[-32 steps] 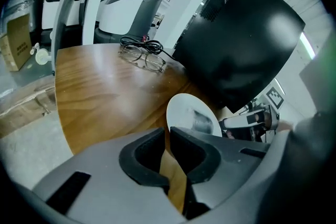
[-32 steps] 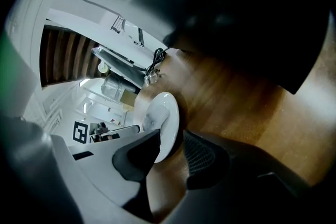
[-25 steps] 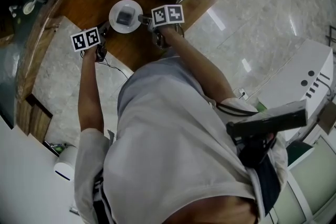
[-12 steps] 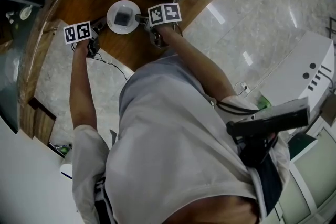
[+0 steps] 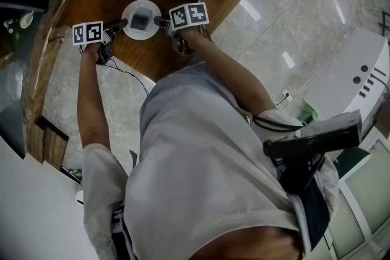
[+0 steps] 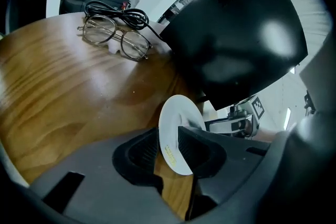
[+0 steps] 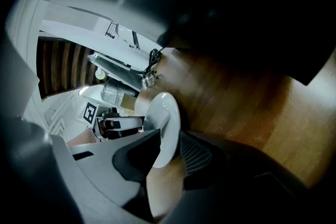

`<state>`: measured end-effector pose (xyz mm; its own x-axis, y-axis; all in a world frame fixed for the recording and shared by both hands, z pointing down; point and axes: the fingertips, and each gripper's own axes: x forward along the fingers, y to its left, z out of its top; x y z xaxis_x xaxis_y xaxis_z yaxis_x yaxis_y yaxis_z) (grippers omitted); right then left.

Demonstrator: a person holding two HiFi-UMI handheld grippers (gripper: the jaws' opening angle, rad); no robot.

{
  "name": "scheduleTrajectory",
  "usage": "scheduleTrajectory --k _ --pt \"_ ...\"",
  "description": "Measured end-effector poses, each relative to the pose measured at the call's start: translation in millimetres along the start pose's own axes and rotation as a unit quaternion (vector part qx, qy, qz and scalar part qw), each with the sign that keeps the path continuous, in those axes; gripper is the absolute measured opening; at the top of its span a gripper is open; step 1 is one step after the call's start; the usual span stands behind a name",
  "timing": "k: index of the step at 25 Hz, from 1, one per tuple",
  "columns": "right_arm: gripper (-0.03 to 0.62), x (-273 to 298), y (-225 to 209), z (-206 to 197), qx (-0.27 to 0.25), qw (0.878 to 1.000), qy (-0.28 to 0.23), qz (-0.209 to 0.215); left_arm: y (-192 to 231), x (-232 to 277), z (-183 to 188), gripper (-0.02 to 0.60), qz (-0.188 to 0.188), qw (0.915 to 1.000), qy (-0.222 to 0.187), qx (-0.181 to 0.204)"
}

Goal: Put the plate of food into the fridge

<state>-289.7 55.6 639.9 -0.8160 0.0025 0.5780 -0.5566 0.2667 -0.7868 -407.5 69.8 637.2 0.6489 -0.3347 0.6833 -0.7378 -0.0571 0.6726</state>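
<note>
A white plate (image 5: 141, 34) with a dark square piece of food (image 5: 140, 21) rests on the round wooden table (image 5: 152, 58). My left gripper (image 5: 120, 24) is at the plate's left edge. Its jaws are opening, and the plate's rim (image 6: 178, 118) stands between them in the left gripper view (image 6: 169, 147), not pinched. My right gripper (image 5: 159, 22) is at the plate's right edge. In the right gripper view (image 7: 170, 149) its jaws are closed on the plate's rim (image 7: 165, 118). Each gripper view shows the other gripper beyond the plate.
A pair of glasses (image 6: 115, 36) and a coiled black cable (image 6: 118, 10) lie further back on the table (image 6: 58, 92). A large black rounded object (image 6: 236, 34) stands right behind the plate. A white appliance (image 5: 353, 82) stands on the stone floor at the right.
My left gripper has moved up and in towards the plate's left edge, and its jaws now straddle the rim. The right gripper has stayed on the plate's right edge.
</note>
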Motion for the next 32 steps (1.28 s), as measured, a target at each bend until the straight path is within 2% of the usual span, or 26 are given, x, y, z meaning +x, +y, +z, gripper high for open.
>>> scheduleTrajectory --k 4,9,13,18,25,32 --pt "0.121 -1 -1 0 0.010 1.000 -0.003 0.006 2 1 2 0.112 -0.006 0.9997 -0.008 -0.021" --pt "0.092 4 -5 -2 0.027 1.000 0.001 0.013 12 2 -1 0.054 -0.017 0.9984 -0.022 -0.050" --pt "0.067 5 -6 -2 0.040 0.999 0.004 0.018 14 0 -3 0.049 -0.035 0.9967 -0.024 -0.069" --pt "0.040 5 -4 -3 0.042 0.999 0.009 0.021 11 -3 -8 0.048 -0.047 0.9960 -0.019 -0.074" --pt "0.031 0 1 -11 0.065 0.995 0.012 0.073 8 -7 -19 0.044 -0.058 0.9946 -0.019 -0.084" --pt "0.023 2 6 -13 0.131 0.978 0.022 0.161 13 -5 -21 0.046 -0.067 0.9934 -0.015 -0.092"
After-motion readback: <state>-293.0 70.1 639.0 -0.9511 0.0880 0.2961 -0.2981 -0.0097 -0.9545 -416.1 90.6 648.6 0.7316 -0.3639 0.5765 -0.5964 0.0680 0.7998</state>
